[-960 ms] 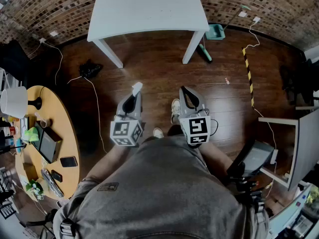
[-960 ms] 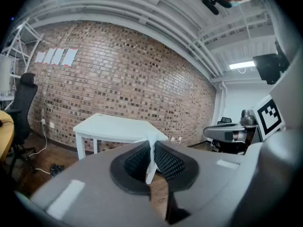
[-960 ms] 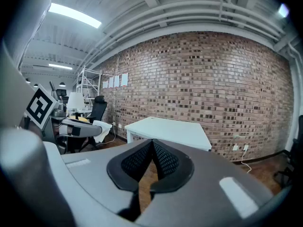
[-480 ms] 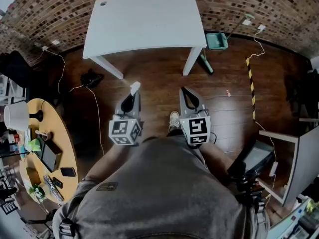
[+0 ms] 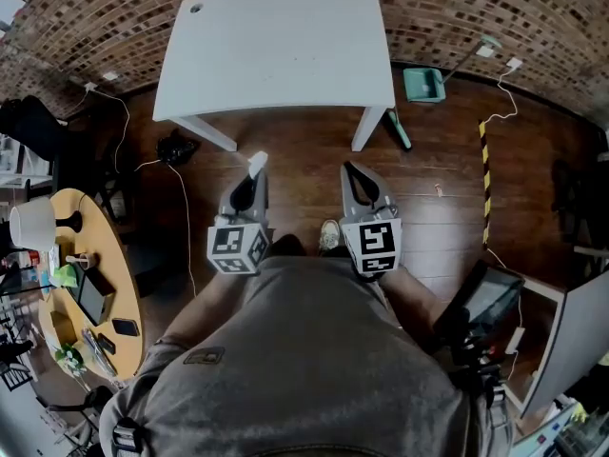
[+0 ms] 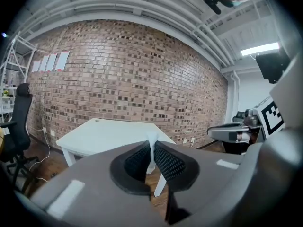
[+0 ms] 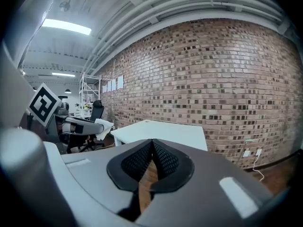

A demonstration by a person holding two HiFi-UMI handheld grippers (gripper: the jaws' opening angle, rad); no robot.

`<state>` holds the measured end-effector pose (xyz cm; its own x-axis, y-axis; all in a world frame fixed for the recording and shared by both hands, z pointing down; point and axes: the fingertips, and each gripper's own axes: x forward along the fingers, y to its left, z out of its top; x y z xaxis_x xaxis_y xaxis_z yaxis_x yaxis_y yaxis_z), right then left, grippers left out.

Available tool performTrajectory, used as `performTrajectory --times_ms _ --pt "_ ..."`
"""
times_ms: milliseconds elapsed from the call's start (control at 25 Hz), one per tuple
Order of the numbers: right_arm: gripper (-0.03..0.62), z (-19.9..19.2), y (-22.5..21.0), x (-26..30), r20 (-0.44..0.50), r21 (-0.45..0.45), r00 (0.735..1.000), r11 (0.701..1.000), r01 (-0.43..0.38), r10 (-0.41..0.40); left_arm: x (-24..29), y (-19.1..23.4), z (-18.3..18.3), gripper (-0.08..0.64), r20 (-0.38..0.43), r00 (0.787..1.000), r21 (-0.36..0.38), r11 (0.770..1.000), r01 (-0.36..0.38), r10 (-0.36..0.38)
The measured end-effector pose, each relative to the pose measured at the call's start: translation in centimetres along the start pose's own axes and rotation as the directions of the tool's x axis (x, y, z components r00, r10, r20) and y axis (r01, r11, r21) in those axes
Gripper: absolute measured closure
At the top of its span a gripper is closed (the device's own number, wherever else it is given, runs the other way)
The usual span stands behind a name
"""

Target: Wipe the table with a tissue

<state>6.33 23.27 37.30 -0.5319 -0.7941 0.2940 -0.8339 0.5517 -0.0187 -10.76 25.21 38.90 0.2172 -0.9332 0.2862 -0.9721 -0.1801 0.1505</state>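
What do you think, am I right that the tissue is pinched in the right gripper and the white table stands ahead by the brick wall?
Not quite: the tissue is pinched in the left gripper, as the left gripper view shows; the right gripper is shut on nothing. The white table does stand ahead by the brick wall.

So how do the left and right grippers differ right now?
The left gripper is shut on a white tissue, which sticks up past its tips; the right gripper is shut on nothing, tips touching. Behind the tips, the left gripper's gap shows tissue, while the right gripper's shows only wood floor. Both point at the white table, side by side, short of it.
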Motion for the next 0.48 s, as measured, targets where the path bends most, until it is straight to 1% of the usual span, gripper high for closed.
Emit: performTrajectory --times_ms 240,480 --pt "0.578 -0.2 -0.6 3.1 -0.018 0.007 1.000 1.000 -0.019 0.019 2.3 1.7 0.0 0.535 -0.015 1.000 -0.007 1.000 -0.022 0.021" --pt "0.578 0.6 -1.4 7.4 -0.027 -0.012 1.000 1.000 -0.007 0.007 6.4 4.4 0.5 0.535 -0.009 1.000 -0.027 1.000 -0.009 0.009"
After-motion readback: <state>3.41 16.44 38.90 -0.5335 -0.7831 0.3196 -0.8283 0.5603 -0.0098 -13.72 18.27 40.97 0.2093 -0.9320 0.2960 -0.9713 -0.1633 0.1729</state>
